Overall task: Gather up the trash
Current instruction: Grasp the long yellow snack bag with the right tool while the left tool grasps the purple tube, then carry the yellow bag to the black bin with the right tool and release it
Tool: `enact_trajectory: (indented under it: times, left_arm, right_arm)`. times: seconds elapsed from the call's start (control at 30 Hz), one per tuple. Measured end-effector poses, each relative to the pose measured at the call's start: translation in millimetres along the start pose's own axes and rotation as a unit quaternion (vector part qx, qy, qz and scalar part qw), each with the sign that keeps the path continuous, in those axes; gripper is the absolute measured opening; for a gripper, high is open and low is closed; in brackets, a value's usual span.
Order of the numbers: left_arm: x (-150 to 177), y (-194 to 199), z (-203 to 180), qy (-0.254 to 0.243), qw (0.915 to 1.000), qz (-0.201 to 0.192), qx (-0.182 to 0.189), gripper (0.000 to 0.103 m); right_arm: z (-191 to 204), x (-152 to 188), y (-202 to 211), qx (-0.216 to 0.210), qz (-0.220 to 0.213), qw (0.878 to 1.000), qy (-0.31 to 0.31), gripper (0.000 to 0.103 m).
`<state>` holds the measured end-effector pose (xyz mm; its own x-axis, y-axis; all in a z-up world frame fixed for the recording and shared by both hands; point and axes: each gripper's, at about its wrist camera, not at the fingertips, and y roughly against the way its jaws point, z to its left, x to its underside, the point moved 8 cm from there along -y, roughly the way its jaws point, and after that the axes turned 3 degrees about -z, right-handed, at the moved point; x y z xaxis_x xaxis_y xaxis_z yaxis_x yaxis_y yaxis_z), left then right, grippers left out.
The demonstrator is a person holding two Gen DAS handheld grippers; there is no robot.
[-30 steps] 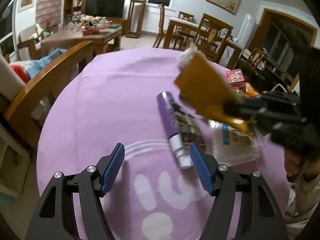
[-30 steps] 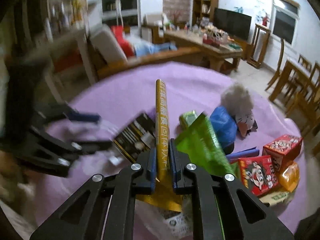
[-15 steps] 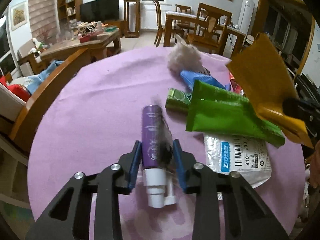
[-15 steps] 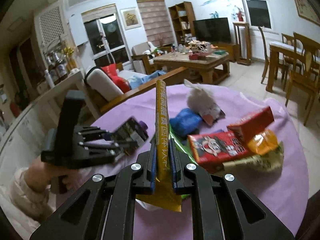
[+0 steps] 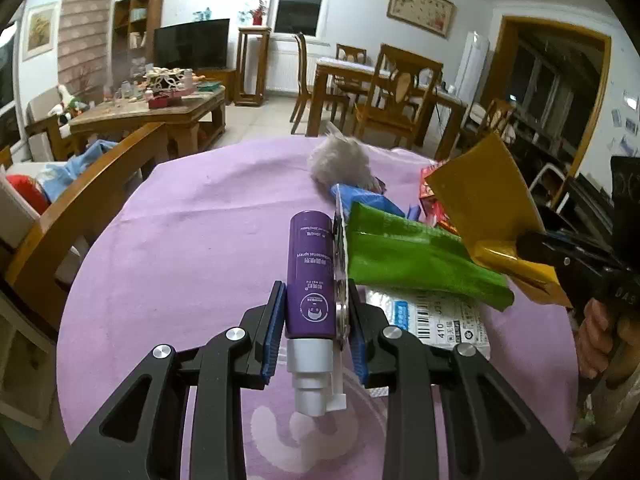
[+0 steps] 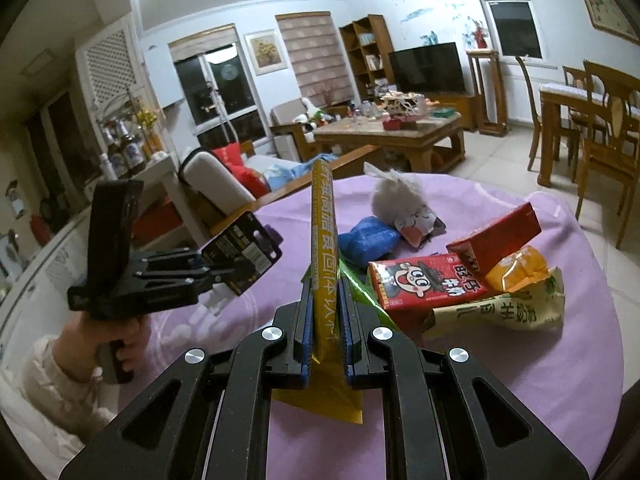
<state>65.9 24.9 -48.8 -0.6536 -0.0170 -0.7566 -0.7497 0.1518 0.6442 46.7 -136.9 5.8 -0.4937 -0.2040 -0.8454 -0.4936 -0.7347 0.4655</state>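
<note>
Left tongs [image 5: 316, 320] have just been closing and now pinch the purple spray bottle [image 5: 311, 276] still in its blister card, blue pads [image 5: 275, 328] pressed on either side, white nozzle pointing back toward the camera, the bottle lifted just clear of the purple cloth on the table [image 5: 192, 240]. From the right wrist view the same tongs [image 6: 224, 270] hang over the table's left side with the pack's dark backing card [image 6: 240, 252] facing out, a hand [image 6: 108, 336] wrapped round the grip.

Right tongs [image 6: 325, 328] are pressed together on a yellow wrapper [image 6: 324, 264], standing on edge, upright between the pads [image 6: 347, 332]. In the left view that wrapper [image 5: 484, 204] fans out above the pile.

Rest of the trash lies toward the table's right side: green pouch [image 5: 416, 260] resting on a white mailer [image 5: 432, 316], blue bag [image 6: 368, 238] beside a grey fluffy toy [image 6: 400, 200] near the far edge, a red carton [image 6: 424, 284] with a second red box [image 6: 496, 236] tilted against it, an orange packet [image 6: 518, 270] and a cream-green bag [image 6: 508, 312] near the right edge
</note>
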Motion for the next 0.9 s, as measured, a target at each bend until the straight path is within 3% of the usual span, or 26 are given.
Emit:
enact_trajectory:
  times: [0.2,0.33,0.57,0.73,0.9]
  left_arm:
    - [16.7,-30.7,5.3,0.011,0.9982,0.059,-0.008,0.031]
    - [10.1,-25.8,7.0,-0.003,0.9988,0.041,-0.027,0.031]
    - [5.9,-15.3,0.5,-0.007,0.9996,0.009,-0.026,0.029]
    - [14.3,-30.2,2.2,-0.011,0.998,0.053,-0.031,0.032]
    - [10.3,-21.5,-1.1,-0.017,0.999,0.031,-0.026,0.031]
  right_arm:
    - [-4.3,10.6,2.1,0.005,0.017,1.0,-0.004,0.012]
    - [-4.8,13.0,3.7,0.003,0.02,1.0,-0.004,0.012]
    - [-4.7,16.6,5.6,0.002,0.022,1.0,-0.001,0.012]
    - [-1.8,16.7,5.6,0.001,0.025,1.0,0.001,0.012]
    - [2.6,17.2,4.8,0.004,0.029,1.0,0.01,0.012]
